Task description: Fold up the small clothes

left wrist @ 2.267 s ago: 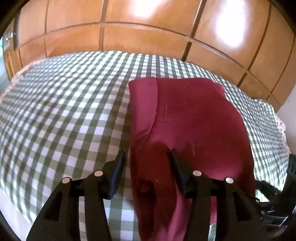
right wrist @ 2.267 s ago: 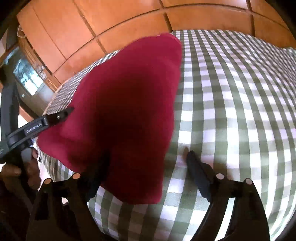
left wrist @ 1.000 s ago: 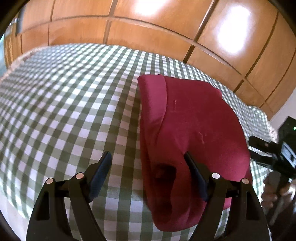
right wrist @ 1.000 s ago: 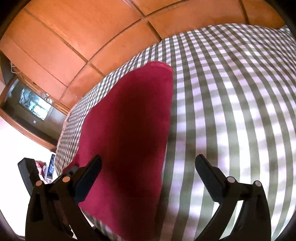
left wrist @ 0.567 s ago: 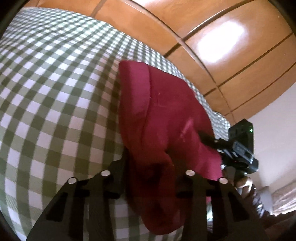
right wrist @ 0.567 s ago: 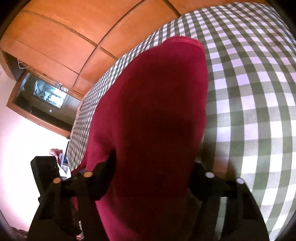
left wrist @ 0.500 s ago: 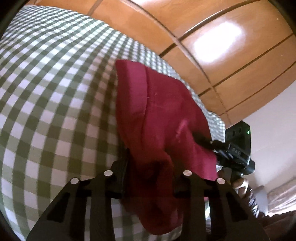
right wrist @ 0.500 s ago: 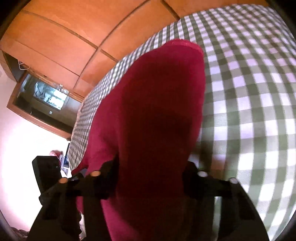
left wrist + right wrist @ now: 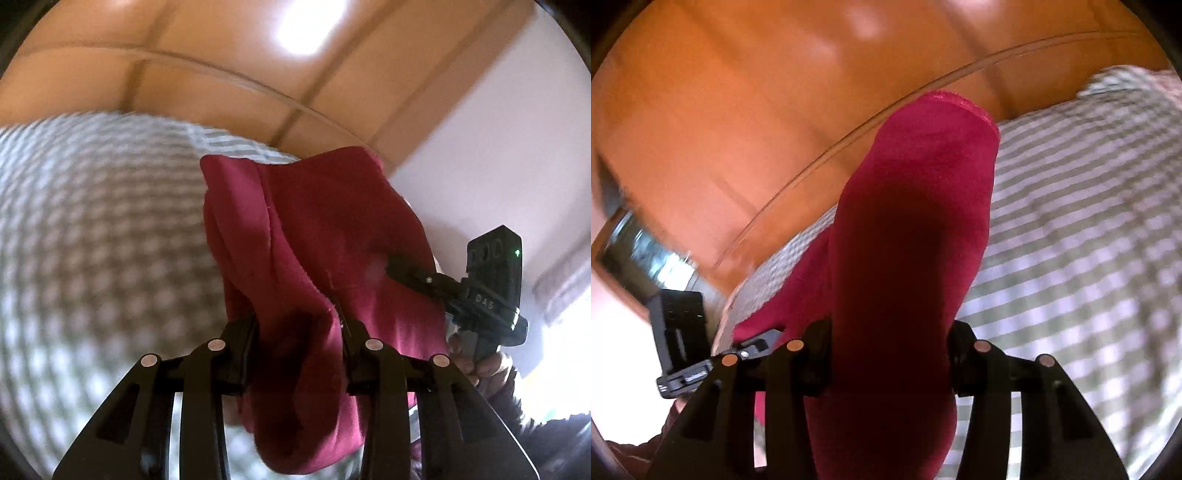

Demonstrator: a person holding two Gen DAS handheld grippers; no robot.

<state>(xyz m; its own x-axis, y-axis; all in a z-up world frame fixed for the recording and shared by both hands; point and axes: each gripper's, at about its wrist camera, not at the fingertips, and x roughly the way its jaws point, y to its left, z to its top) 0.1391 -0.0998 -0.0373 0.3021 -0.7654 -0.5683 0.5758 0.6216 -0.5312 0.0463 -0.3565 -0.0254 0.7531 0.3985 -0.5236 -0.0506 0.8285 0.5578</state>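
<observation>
A dark red garment [image 9: 321,236] is lifted off the green-and-white checked cloth [image 9: 96,236]. My left gripper [image 9: 297,325] is shut on its near edge, with cloth bunched between the jaws. My right gripper [image 9: 888,332] is shut on the other near edge of the red garment [image 9: 916,206], which rises up and away from it. The right gripper also shows in the left wrist view [image 9: 391,264], its tip pinching the garment. The left gripper shows at the lower left of the right wrist view [image 9: 757,343].
Glossy wooden cupboard panels [image 9: 221,48] stand behind the checked surface [image 9: 1082,236]. A white wall [image 9: 498,147] is at the right in the left wrist view. A dark screen [image 9: 639,251] sits at the far left of the right wrist view.
Both grippers went from open around the garment's near edge to shut on it, then lifted it off the checked cloth. Both views have tilted upward.
</observation>
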